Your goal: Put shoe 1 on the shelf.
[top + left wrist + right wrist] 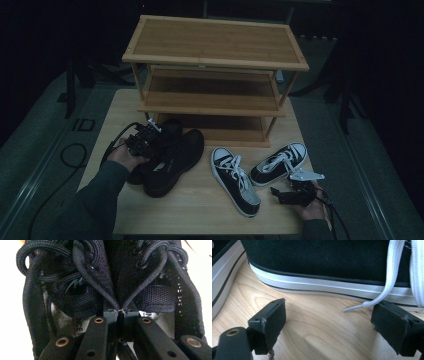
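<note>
Two black lace-up shoes (pixel 176 159) lie side by side at the table's left, in front of the rack. My left gripper (pixel 150 138) is on them. In the left gripper view it (pixel 120 312) is shut, pinching the inner collars of both black shoes (pixel 82 290) together. Two black canvas sneakers with white soles and laces lie at the centre (pixel 235 181) and right (pixel 280 163). My right gripper (pixel 276 190) rests open on the table just in front of the right sneaker (pixel 324 262). A white lace tip (pixel 362 305) lies between its pads (pixel 272 317).
A three-shelf bamboo shoe rack (pixel 215 55) stands at the back of the wooden table (pixel 195 212), all shelves bare. The centre sneaker's sole (pixel 222 282) is at the left of the right gripper view. Cables trail off the table on both sides.
</note>
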A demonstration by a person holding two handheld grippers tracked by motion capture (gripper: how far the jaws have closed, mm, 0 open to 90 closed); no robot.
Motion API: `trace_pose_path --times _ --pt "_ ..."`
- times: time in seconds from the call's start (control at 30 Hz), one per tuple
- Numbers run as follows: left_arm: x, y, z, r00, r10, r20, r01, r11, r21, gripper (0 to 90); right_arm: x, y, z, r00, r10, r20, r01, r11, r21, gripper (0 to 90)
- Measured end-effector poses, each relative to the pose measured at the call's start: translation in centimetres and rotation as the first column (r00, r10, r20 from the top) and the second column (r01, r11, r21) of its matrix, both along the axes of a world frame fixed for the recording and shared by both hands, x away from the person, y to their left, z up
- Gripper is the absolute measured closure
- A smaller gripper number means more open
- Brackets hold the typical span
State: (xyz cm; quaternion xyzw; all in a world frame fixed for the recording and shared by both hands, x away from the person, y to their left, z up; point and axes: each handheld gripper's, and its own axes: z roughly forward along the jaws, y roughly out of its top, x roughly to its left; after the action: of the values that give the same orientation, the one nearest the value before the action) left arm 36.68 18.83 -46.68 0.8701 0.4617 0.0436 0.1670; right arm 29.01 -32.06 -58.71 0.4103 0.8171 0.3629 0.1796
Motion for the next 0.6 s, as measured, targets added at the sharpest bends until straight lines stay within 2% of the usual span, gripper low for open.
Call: trace_pose_path --times 0.33,0.6 --pt "0.4 -1.0 0.5 0.9991 0.022 0.036 -0.021 0.9995 -0.025 85.4 0.0 0.0 0.0 1.0 0.0 -0.001 0.0 1.0 0.001 12.4" --pt "1.1 -2.3 0.7 0.9978 0.029 0.059 -0.028 0.9996 -0.01 85.3 0.0 0.0 0.0 1.0 0.0 -0.001 0.0 1.0 0.004 12.4"
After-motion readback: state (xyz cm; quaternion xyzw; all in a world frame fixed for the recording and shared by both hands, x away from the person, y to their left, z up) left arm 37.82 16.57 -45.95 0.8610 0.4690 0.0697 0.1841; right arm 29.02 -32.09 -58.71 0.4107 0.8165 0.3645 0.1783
